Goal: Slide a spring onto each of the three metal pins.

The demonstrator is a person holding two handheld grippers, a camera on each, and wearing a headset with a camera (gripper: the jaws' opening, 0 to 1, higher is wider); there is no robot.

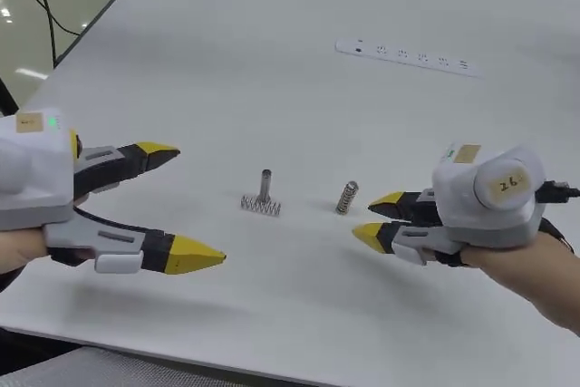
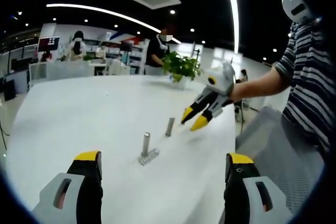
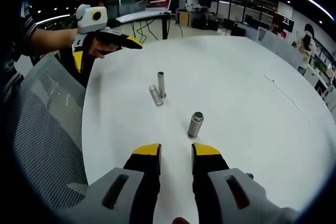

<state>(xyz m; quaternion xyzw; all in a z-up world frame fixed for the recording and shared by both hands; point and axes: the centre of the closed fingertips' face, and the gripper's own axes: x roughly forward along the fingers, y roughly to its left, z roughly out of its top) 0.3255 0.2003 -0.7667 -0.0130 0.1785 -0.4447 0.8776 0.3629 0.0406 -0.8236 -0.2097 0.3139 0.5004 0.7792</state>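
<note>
A bare metal pin [image 1: 265, 183] stands upright mid-table, and a loose spring [image 1: 261, 205] lies flat against its base. To the right stands a second pin wearing a spring [image 1: 347, 197]. My left gripper [image 1: 181, 204] hovers left of the bare pin, jaws wide open and empty. My right gripper [image 1: 376, 216] sits just right of the sprung pin, jaws a little apart with nothing between them. The left gripper view has the pin [image 2: 145, 144], spring [image 2: 149, 156] and sprung pin [image 2: 169, 126] ahead of its jaws. In the right gripper view the sprung pin [image 3: 195, 124] stands just beyond the tips [image 3: 177, 150].
A white power strip [image 1: 403, 56] lies at the far right of the white table [image 1: 227, 61]. A mesh chair [image 3: 42, 129] stands at the table's near edge. A potted plant [image 2: 181, 66] sits at the far end, and people stand in the office behind it.
</note>
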